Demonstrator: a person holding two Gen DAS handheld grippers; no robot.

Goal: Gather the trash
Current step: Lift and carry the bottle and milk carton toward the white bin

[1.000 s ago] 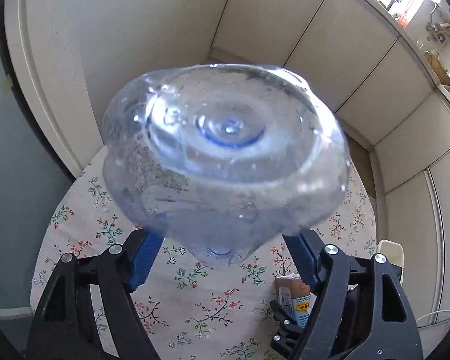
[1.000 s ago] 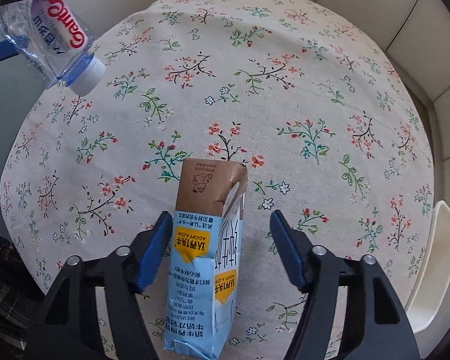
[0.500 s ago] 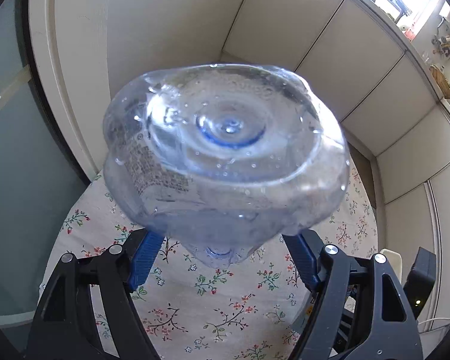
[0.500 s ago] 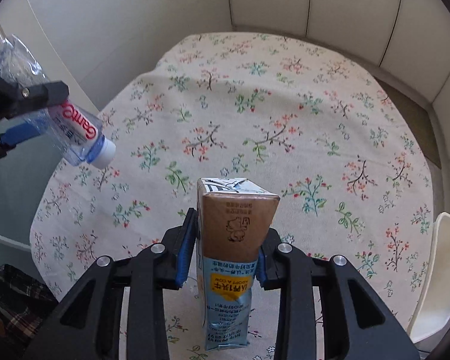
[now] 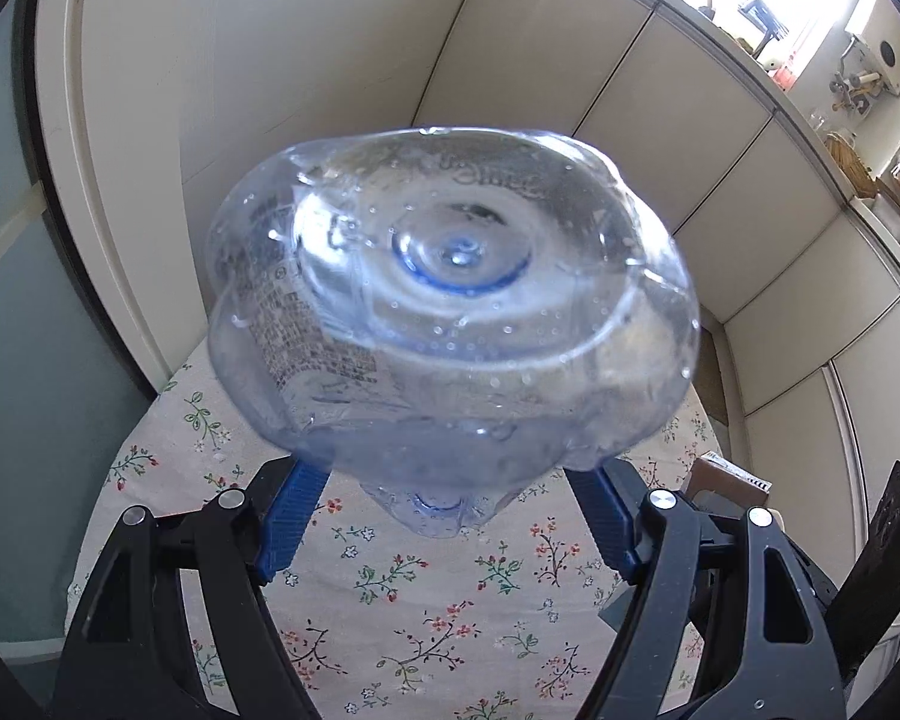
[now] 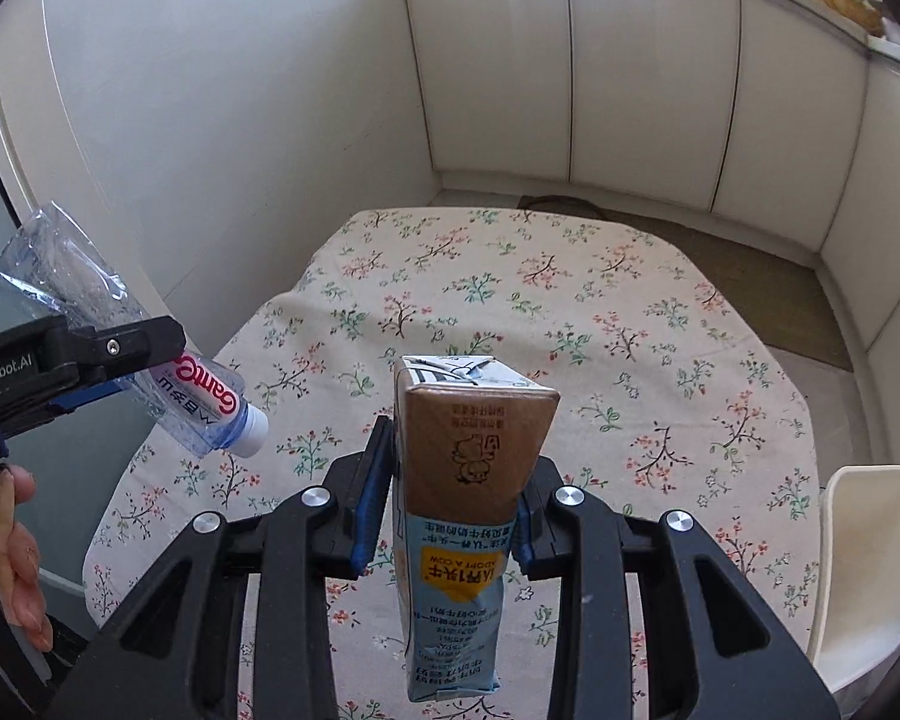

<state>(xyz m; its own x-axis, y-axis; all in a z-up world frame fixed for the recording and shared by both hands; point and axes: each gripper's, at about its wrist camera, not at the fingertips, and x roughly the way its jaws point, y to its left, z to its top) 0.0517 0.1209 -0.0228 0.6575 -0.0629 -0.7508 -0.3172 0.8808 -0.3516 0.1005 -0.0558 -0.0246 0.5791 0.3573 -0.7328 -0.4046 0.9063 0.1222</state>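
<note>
Right gripper [image 6: 450,516] is clenching the light, crushable milk carton [image 6: 459,480] mid-body at frame centre; left gripper [image 5: 444,516] is pinching the thin, dentable bottle [image 5: 450,312]

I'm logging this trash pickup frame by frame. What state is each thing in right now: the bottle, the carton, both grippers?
Plastic bottle: crumpled, capped, held off the table, cap end tilted down.
Milk carton: held upside down above the tablecloth, its top flap open.
Left gripper: shut on the plastic bottle.
Right gripper: shut on the milk carton.
</note>
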